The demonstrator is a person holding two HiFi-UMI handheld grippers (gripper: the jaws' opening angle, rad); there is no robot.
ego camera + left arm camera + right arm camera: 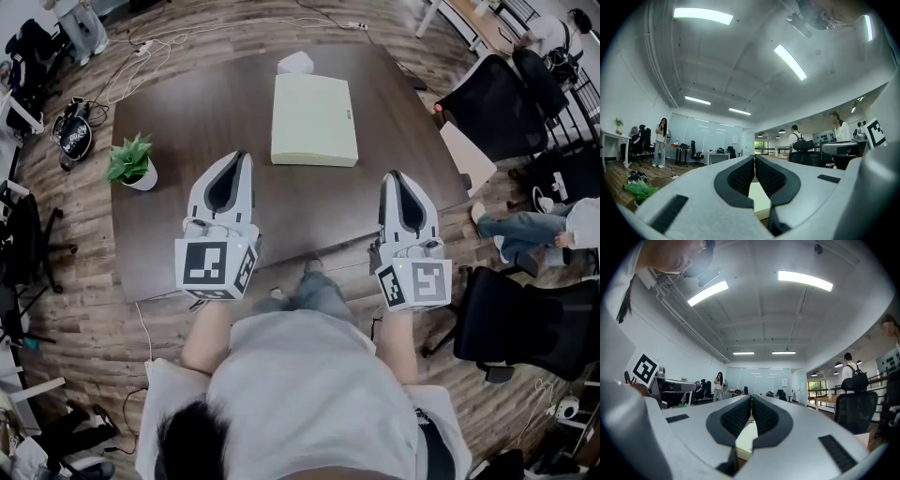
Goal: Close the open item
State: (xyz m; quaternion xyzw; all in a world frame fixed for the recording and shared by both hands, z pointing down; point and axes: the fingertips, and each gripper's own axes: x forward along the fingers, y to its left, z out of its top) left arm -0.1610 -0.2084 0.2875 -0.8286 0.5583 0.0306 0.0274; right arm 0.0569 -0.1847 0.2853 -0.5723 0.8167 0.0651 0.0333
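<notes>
A flat pale yellow case (314, 119) lies on the dark brown table (197, 103), its lid down and level. Both grippers hover over the table's near edge and point at it, well short of touching. My left gripper (241, 159) is below and to the left of the case, jaws together with nothing between them. My right gripper (392, 176) is below and to the right, jaws also together and empty. In the left gripper view the case (759, 199) shows under the closed left gripper (754, 158). In the right gripper view the case (746, 436) shows under the closed right gripper (751, 398).
A small potted plant (131, 161) stands on the table's left side. A white object (296, 63) sits just behind the case. Black office chairs (492, 103) and a seated person (553, 225) are to the right of the table. Cables lie on the floor at the back left.
</notes>
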